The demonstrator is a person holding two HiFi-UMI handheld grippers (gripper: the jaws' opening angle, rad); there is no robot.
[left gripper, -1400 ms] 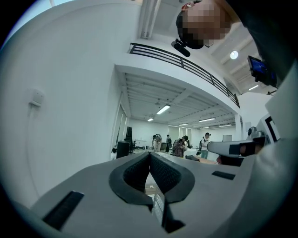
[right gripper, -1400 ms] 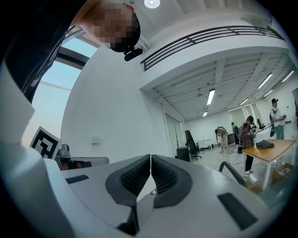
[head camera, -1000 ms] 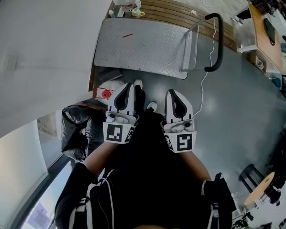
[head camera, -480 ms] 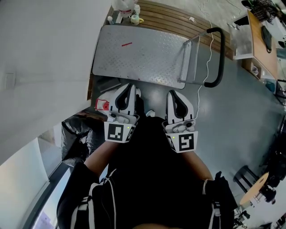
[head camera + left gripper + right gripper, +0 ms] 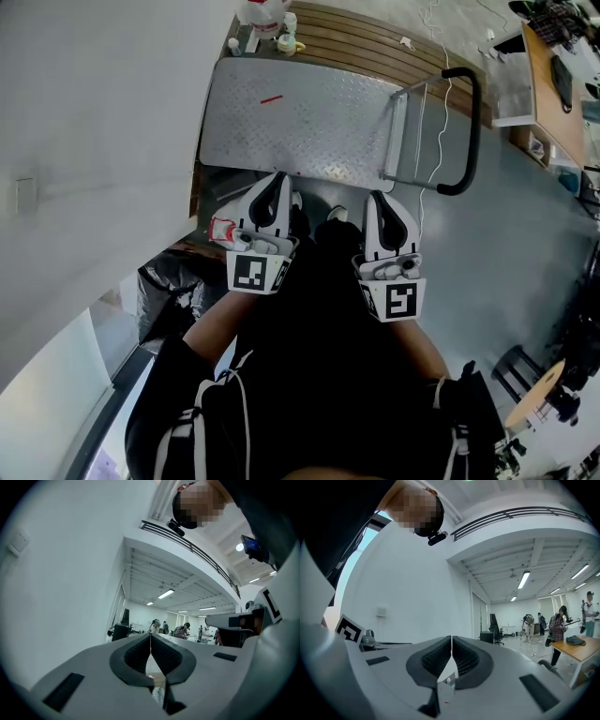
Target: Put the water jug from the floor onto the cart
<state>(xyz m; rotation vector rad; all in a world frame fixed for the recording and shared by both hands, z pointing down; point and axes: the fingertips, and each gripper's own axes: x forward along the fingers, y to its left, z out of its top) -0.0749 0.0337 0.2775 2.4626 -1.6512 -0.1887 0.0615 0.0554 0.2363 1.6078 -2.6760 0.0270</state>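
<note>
The water jug [image 5: 222, 228], white with a red cap, lies on the floor to the left of my left gripper [image 5: 277, 177], mostly hidden behind it. The cart [image 5: 300, 117] is a steel plate platform just ahead, with its black handle [image 5: 472, 131] on the right. My left gripper is shut and holds nothing, its tips at the cart's near edge. My right gripper [image 5: 379, 196] is also shut and holds nothing, beside the left one, over the floor in front of the cart. In the gripper views, both the left gripper [image 5: 150, 637] and right gripper [image 5: 451, 639] have their pads together with nothing between them.
A black plastic bag [image 5: 169, 286] lies on the floor at the left, by the white wall [image 5: 94, 122]. Small bottles [image 5: 288, 41] stand on wooden slats beyond the cart. A white cable [image 5: 433, 159] trails past the handle. A desk [image 5: 553, 75] is at the far right.
Both grippers have moved forward toward the cart, side by side, still shut. More of the jug is now hidden behind the left gripper.
</note>
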